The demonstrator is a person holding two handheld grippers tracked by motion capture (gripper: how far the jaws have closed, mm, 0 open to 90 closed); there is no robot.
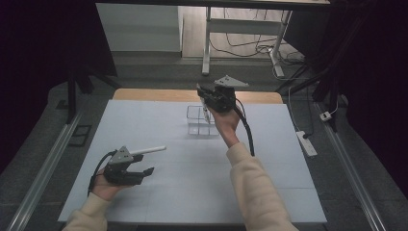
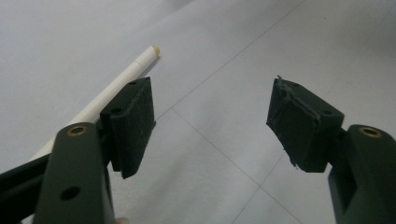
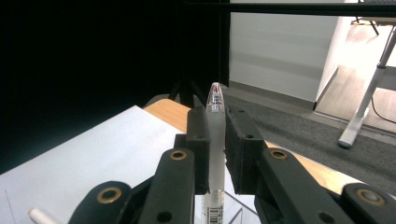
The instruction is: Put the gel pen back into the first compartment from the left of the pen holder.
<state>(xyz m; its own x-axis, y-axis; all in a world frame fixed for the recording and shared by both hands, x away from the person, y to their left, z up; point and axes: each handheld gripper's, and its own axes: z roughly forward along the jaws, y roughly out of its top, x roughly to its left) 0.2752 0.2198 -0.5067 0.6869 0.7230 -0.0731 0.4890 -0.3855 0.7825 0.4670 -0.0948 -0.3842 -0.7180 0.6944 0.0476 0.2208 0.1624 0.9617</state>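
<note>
Pen held above the clear box
Right claw (image 3: 215,154) grips a pen (image 3: 215,135) over the box (image 1: 199,120); left claw (image 2: 210,126) gapes empty.

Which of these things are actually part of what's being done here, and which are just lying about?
Part of the job:
- right gripper, shut on the frosted pen
- clear box just below that pen
- white pen lying on the table beside the open left gripper

Just lying about:
- power strip on the floor
- desk legs and cables beyond the table
</note>
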